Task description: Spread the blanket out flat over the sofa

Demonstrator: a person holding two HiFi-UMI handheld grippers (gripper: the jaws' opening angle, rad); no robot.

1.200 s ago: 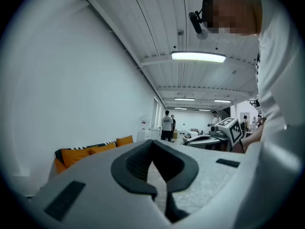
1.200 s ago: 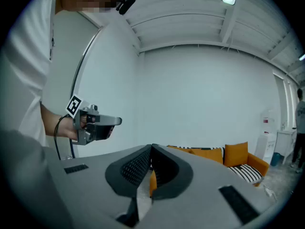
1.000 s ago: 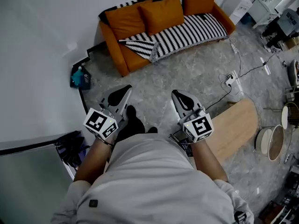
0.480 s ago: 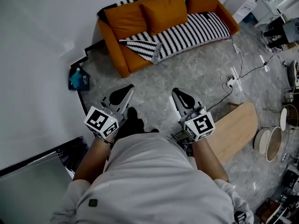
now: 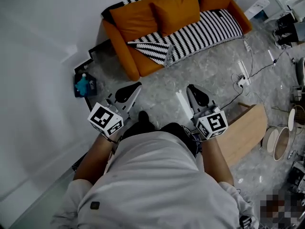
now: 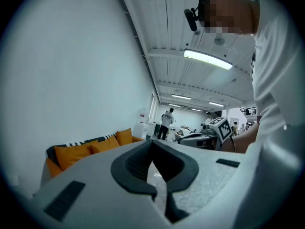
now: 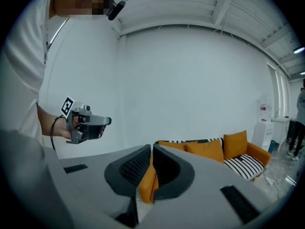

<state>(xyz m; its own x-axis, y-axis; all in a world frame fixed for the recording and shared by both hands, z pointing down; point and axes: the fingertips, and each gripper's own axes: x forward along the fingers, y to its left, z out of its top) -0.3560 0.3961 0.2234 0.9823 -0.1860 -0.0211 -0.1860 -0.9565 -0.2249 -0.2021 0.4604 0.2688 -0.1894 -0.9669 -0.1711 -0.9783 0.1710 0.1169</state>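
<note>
So the black-and-white striped blanket (image 5: 202, 30) was lying on the orange fabric sofa (image 5: 119, 44), covering most of the seat and showing again along the top of the backrest behind the three orange cushions (image 5: 178, 11). Its left end was folded back on itself in a rumpled flap, which left that end of the seat bare.

The person stood on the grey marbled floor (image 5: 162, 87), well apart from the sofa, with both grippers aimed towards it. The left gripper (image 5: 136, 86) had its jaws clenched together with nothing in them. Same for the right gripper (image 5: 186, 90): pretty much closed and empty. A light wooden bench (image 5: 245, 132) sat off to the right.
</note>
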